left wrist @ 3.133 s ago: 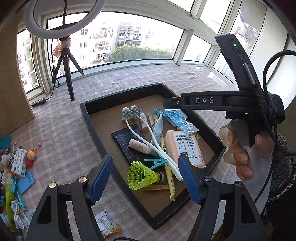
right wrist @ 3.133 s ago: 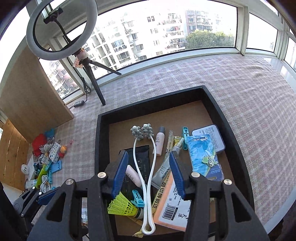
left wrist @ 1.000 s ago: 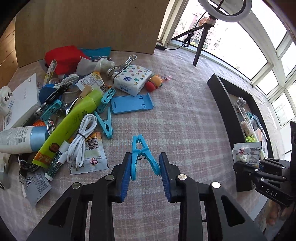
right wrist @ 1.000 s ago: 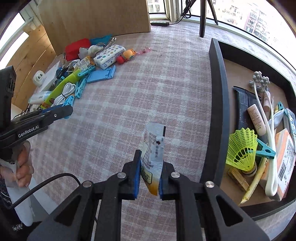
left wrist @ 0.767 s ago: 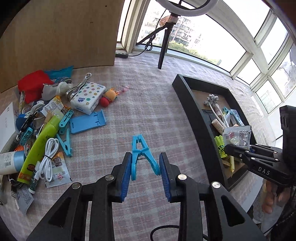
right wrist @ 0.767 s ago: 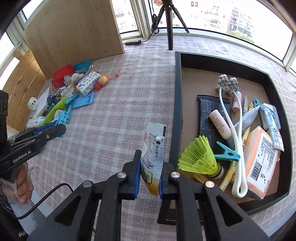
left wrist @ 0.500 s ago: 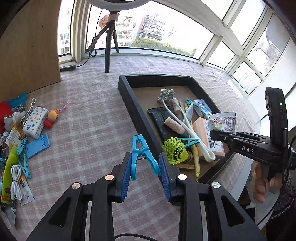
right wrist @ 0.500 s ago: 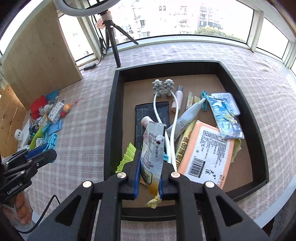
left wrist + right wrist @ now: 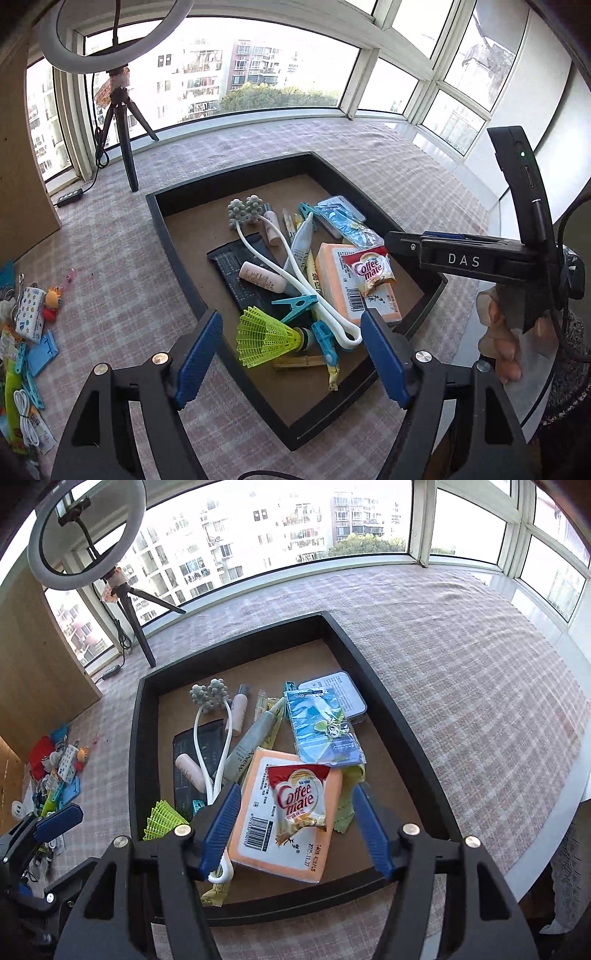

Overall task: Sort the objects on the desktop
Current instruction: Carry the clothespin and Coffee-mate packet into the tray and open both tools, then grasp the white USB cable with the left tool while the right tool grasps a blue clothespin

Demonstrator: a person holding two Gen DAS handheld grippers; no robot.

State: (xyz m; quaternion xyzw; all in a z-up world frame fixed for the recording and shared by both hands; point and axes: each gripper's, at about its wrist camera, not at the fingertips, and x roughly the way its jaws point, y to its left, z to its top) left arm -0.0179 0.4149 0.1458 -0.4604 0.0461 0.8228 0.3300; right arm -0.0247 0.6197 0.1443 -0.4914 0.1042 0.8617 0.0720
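Coffee-mate sachet (image 9: 300,800) lying on the orange packet (image 9: 284,819) in the black tray (image 9: 400,734) between the opening, unclamped right gripper (image 9: 295,827) pads, blue clothespin (image 9: 327,341) in the tray between the opening, empty left gripper (image 9: 291,362) pads, yellow shuttlecock (image 9: 264,336) beside it

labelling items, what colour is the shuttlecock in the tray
Yellow-green shuttlecock, clearest in the left wrist view.

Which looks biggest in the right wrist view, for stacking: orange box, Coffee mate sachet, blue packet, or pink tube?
1. orange box
2. blue packet and Coffee mate sachet: alike, unranked
3. pink tube
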